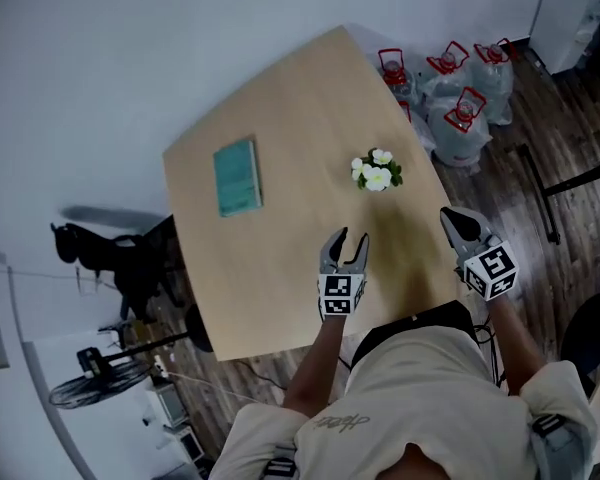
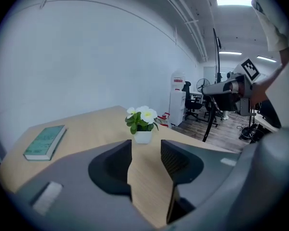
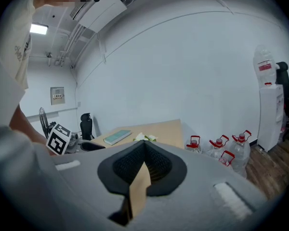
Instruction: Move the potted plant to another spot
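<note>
Plant (image 1: pixel 377 171) sits upright on table (image 1: pixel 280 268), toward the far right side, fairly near the edge, untouched. Book (image 1: pixel 237 176) lies well to its left. Left gripper (image 1: pixel 346 240) hovers over the table short of the plant, jaws partly apart with nothing between them. In the left gripper view the white pot (image 2: pixel 142 124) lines up dead ahead of the gap (image 2: pixel 146 148). Right gripper (image 1: pixel 450 216) is off near the table's right edge, jaws together, empty, and well apart from the plant.

The task has likely not begun; the approach is under way. Risks:

- The gap looks about pot-width at best, so a jaw tip could strike the pot wall instead of straddling it and shove or tip the small, light pot.
- The pot is close to the edge, with water jugs (image 1: pixel 460 118) on the floor beyond, so a push that way could send it off the table.
- Coming in high would clamp flowers and leaves instead of the pot, crushing them or giving a loose hold that slips on the lift.
- Clamping off-centre on the tapered pot may make it squirt out.
</note>
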The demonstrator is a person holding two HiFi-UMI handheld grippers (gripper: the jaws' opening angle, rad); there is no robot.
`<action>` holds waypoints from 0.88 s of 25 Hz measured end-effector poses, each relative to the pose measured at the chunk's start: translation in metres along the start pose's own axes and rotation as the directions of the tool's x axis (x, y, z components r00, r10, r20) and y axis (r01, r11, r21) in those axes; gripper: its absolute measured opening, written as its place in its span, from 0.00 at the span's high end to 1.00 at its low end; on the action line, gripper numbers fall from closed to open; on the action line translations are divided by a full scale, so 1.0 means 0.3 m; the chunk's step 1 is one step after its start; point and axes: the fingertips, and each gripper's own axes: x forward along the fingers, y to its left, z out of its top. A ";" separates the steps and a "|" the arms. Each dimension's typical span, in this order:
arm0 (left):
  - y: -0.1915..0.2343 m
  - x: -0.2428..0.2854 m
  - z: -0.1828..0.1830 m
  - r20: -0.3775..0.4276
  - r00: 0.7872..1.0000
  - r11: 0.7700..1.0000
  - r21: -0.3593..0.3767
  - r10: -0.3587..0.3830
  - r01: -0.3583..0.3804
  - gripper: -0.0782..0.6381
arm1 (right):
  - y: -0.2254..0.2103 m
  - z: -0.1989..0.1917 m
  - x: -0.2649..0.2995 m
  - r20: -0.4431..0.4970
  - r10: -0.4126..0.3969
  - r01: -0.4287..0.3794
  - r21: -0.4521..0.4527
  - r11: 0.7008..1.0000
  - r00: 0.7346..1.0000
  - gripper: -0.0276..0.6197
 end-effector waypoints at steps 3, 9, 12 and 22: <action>0.011 -0.068 -0.014 0.007 1.000 1.000 -0.007 0.001 -0.001 0.69 | 0.065 0.034 -0.013 0.011 0.000 0.000 -0.012 1.000 1.000 0.95; 0.112 -0.210 -0.050 0.051 0.997 0.992 -0.115 0.066 -0.060 0.85 | 0.185 0.085 -0.016 0.038 0.008 -0.006 -0.053 0.999 0.999 0.95; 0.154 -0.260 -0.040 0.082 0.993 0.988 -0.134 0.085 -0.073 0.87 | 0.225 0.120 -0.009 0.062 0.017 -0.013 -0.076 0.997 0.998 0.95; 0.285 -0.404 0.113 0.175 0.976 0.981 -0.168 0.129 -0.099 0.87 | 0.329 0.267 0.020 0.122 0.065 -0.047 -0.145 0.988 0.990 0.95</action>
